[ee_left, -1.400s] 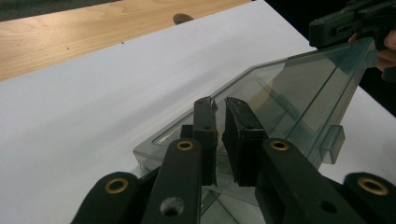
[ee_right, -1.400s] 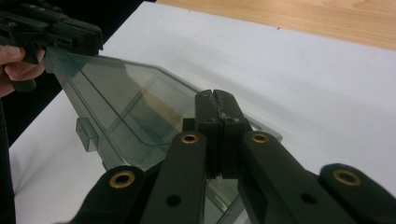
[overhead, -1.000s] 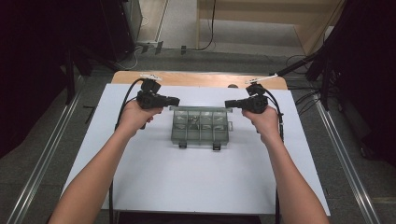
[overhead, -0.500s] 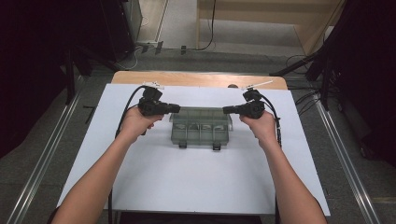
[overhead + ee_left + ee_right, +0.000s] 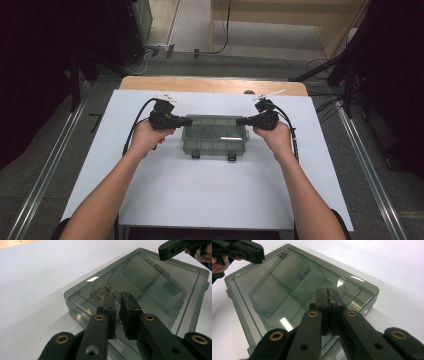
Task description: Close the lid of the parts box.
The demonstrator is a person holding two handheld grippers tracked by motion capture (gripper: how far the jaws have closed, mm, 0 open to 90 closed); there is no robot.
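A smoky translucent plastic compartment box (image 5: 215,136), lid closed, lies flat in the middle of the white table (image 5: 200,200), with two latches on its near edge. My left gripper (image 5: 189,121) hovers at the box's left end and points right, jaws shut on nothing. In the left gripper view my left gripper (image 5: 117,296) hangs just above the lid (image 5: 155,282). My right gripper (image 5: 239,121) hovers at the box's right end and points left, also shut and empty. In the right gripper view my right gripper (image 5: 327,291) sits over the lid (image 5: 282,290), and a small dark item (image 5: 303,272) shows inside one compartment.
A strip of wooden tabletop (image 5: 210,84) shows beyond the white sheet. Cables trail from both grippers across the table. Metal rails (image 5: 45,170) run along the floor on either side, and dark equipment stands at the far left and right.
Both hands have sunk toward the box, and the grippers now sit close over its two ends. The box has not moved. Both pairs of jaws stayed shut.
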